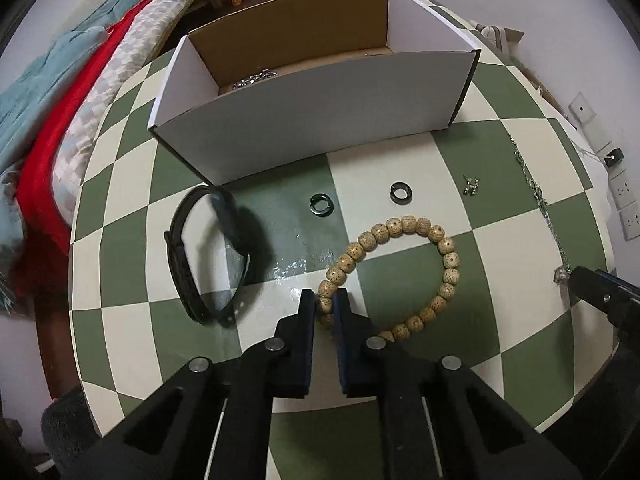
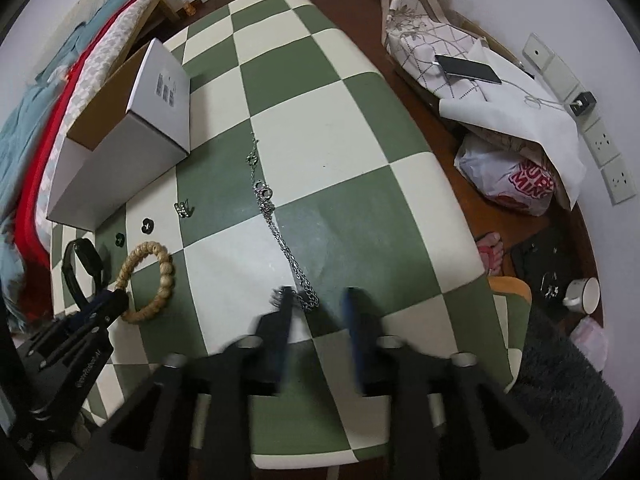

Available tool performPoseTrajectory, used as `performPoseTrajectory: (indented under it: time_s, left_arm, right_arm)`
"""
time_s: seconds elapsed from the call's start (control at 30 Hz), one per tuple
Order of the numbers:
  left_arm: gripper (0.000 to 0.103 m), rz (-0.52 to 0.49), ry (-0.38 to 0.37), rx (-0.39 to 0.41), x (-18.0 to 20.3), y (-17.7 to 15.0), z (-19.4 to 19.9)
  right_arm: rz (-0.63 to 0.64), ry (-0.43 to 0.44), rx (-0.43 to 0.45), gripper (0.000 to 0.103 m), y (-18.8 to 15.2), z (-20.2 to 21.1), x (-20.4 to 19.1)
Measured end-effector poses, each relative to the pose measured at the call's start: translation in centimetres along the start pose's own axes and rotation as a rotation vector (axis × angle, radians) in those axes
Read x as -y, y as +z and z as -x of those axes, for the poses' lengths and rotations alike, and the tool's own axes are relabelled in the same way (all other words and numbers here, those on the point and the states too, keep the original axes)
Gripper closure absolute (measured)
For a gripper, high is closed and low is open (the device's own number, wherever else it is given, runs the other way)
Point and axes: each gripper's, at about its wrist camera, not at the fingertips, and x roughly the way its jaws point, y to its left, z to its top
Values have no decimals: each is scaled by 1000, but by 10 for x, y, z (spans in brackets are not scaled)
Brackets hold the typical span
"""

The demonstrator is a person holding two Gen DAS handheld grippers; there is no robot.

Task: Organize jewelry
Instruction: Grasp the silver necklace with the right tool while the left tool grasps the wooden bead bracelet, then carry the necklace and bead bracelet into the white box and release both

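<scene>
A tan bead bracelet (image 1: 404, 272) lies on the checked table; my left gripper (image 1: 325, 303) is shut on its near-left beads. It also shows in the right wrist view (image 2: 150, 276). My right gripper (image 2: 318, 300) is open, its jaws astride the near end of a long silver chain necklace (image 2: 276, 224). A black watch (image 1: 208, 252), two dark rings (image 1: 320, 203) (image 1: 401, 192) and small silver earrings (image 1: 471, 185) lie before the open cardboard box (image 1: 316, 120), which holds a silver chain (image 1: 256, 78).
The table edge (image 2: 476, 256) drops off at the right to a wooden floor with bags (image 2: 508, 184), a cup (image 2: 582, 294) and a phone (image 2: 468, 69). A bed with red and blue covers (image 1: 52, 120) lies left.
</scene>
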Motion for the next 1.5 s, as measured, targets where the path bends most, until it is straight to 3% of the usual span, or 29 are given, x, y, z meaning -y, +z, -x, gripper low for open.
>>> performPoseTrajectory:
  time_s: [0.23,0.4,0.47,0.5,0.93,1.17,1.5]
  left_arm:
    - [96,27,18,2,-15,-13,3]
    - [96,42,21,-1,-23,-15,2]
    - [96,44,21,-1,-24,-15,2]
    - [96,47,21,0,-24,-15,2]
    - [97,55,21,6,-23,-16,2]
    - [97,82,-3,55,-37,-9,24]
    - [97,112,-14,163,-57,8,79]
  right_arm:
    - [63,-2,15,59,-5,1,-15]
    - [149,-77,48,60,-7,-5,-37]
    - [181,-117,59,73,-9,-6,-45]
    - [203,-139,70,90,-10,-6,-48]
    - [247,-196,95,90,-16,-6,-60]
    - [215,-148,115,91,-15,6,-54]
    - [166,1,208,91,-3,64,-64]
